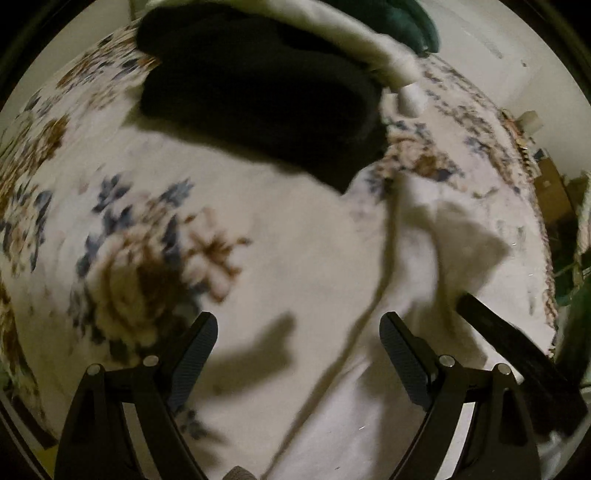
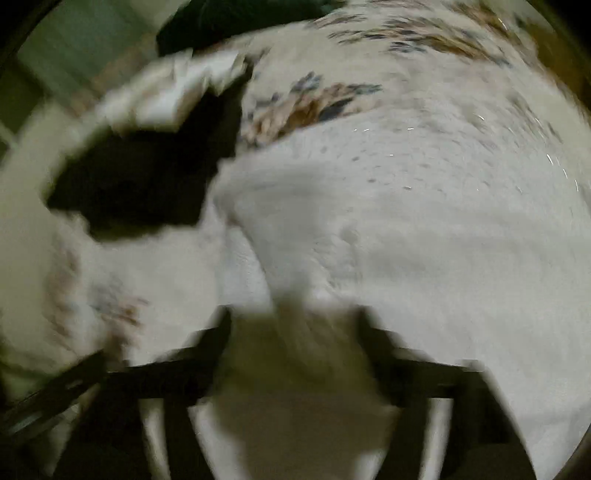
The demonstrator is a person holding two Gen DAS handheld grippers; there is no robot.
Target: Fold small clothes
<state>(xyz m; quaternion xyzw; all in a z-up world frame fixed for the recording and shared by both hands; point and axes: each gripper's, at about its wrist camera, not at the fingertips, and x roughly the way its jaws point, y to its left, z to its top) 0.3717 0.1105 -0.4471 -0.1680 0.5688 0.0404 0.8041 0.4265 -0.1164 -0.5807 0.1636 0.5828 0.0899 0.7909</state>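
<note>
Mostly blurred: right gripper, white cloth.

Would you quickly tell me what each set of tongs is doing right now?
Left tongs: open, holding nothing.
Right tongs: blurred; white garment bunched between the fingers, apparently gripped.

A white bed cover is patterned with blue and brown flowers. A black garment is seen on it, and a plain white garment beside it. A dark green cloth is seen beyond. Black fingers are shown.
</note>
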